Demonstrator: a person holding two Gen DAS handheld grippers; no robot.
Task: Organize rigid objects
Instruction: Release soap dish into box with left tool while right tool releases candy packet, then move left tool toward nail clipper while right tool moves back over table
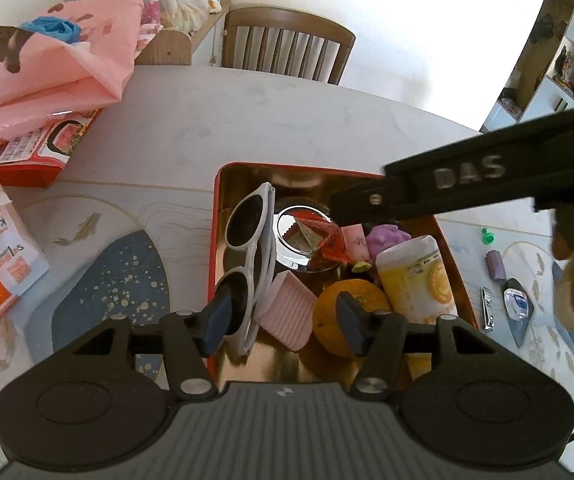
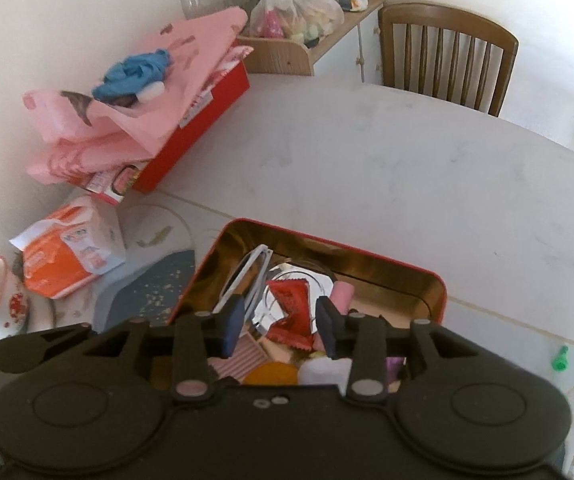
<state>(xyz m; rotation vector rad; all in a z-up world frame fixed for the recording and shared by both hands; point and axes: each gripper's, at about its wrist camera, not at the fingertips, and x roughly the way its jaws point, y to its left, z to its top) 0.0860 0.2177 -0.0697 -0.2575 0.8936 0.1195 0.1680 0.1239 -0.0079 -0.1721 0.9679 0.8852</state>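
A: Where are the rigid objects?

B: Most sit in the red tin (image 1: pixel 216 216) at the middle of the surface (image 1: pixel 287 120). White sunglasses (image 1: pixel 247 236) lean along its nine o'clock wall; a pink ridged cup (image 1: pixel 287 312), an orange (image 1: pixel 335 312) and a yellow tube (image 1: pixel 415 276) crowd the six o'clock end.

A: And the jaws?

B: The left gripper (image 1: pixel 285 320) hangs about half open over the cup, holding nothing. The right gripper (image 2: pixel 281 326) is partly open above a red sachet (image 2: pixel 289 304), seemingly clear of it, though blur hides the pads.

A: Advice?

B: Lift straight up, avoiding the sunglasses. At three o'clock, a green pin (image 1: pixel 487 236) and nail clippers (image 1: pixel 486 308) lie outside.
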